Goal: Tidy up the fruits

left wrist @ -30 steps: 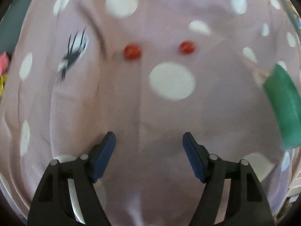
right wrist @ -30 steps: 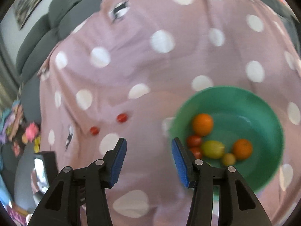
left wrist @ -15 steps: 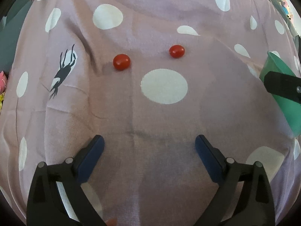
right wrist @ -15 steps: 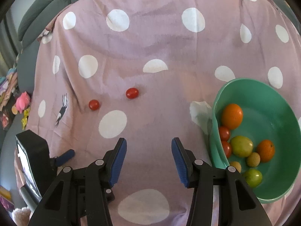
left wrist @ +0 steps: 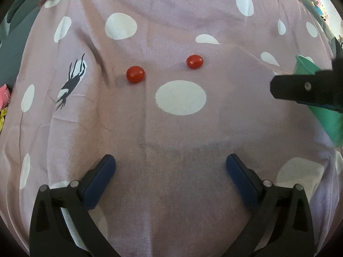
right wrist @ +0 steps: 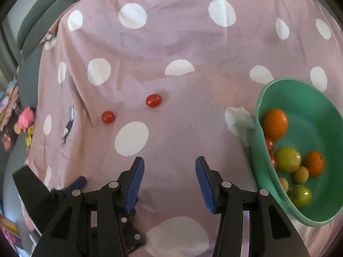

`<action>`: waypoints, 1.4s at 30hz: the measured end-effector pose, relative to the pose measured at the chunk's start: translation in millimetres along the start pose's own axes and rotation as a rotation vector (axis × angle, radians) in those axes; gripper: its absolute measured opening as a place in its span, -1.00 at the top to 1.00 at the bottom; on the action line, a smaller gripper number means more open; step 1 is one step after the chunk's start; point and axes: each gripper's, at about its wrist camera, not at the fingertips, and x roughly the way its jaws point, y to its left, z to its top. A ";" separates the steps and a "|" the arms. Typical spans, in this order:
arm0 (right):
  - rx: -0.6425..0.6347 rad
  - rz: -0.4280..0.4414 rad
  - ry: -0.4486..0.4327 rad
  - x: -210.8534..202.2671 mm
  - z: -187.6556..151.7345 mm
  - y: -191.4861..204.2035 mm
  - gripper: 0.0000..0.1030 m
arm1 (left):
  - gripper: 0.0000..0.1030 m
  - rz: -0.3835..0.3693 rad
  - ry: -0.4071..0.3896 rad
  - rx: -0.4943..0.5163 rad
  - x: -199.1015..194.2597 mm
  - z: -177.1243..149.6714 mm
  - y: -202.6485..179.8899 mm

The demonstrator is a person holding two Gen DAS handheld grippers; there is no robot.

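A: Far left in the right wrist view?
B: Pink toy [right wrist: 26,115] off the edge of the cloth, beside a grey sofa [right wrist: 45,15].

A: On the cloth itself?
B: Pink polka-dot cloth [right wrist: 182,42] draped over the surface, with a small black-and-white figure print [right wrist: 69,126] near its left side.

A: Loose fruit?
B: Two cherry tomatoes. Rounder cherry tomato [left wrist: 135,74] to the left, oval cherry tomato [left wrist: 194,62] just right of it and slightly farther off, apart from each other. Both lying on the cloth beyond a large white dot [left wrist: 180,97]. Same pair seen from the right wrist at [right wrist: 108,117] and [right wrist: 153,100].

A: Left claw?
B: Left claw [left wrist: 170,172] spread wide, nothing between its blue pads, hovering over bare cloth well short of the tomatoes.

A: Right claw?
B: Right claw [right wrist: 169,178] parted moderately, also empty, aimed at the cloth between the tomatoes and the bowl.

A: Far right?
B: Green bowl [right wrist: 300,90] tilted toward the camera, resting on the cloth. Inside: two oranges [right wrist: 275,123] and [right wrist: 314,163], a yellow-green fruit [right wrist: 287,159], a greener one [right wrist: 300,196], two small tan fruits [right wrist: 301,175], and red tomatoes [right wrist: 269,144] against the near wall. Crumpled white patch of cloth [right wrist: 238,120] just left of the rim.
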 end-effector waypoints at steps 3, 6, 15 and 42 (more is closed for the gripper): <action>-0.002 -0.015 -0.013 -1.9 0.0 -2.3 0.02 | -1.00 0.000 0.001 0.001 0.7 0.4 1.6; 0.026 -0.014 -0.012 -2.9 0.3 -8.8 0.02 | -1.00 -0.001 0.002 0.002 3.7 3.3 0.5; 0.031 -0.027 -0.036 -9.4 0.7 -12.2 0.02 | -1.00 -0.001 0.002 0.002 3.6 2.9 0.5; 0.053 -0.054 -0.020 -9.1 -2.6 -19.6 0.02 | -1.00 -0.001 0.004 0.003 3.8 3.8 0.2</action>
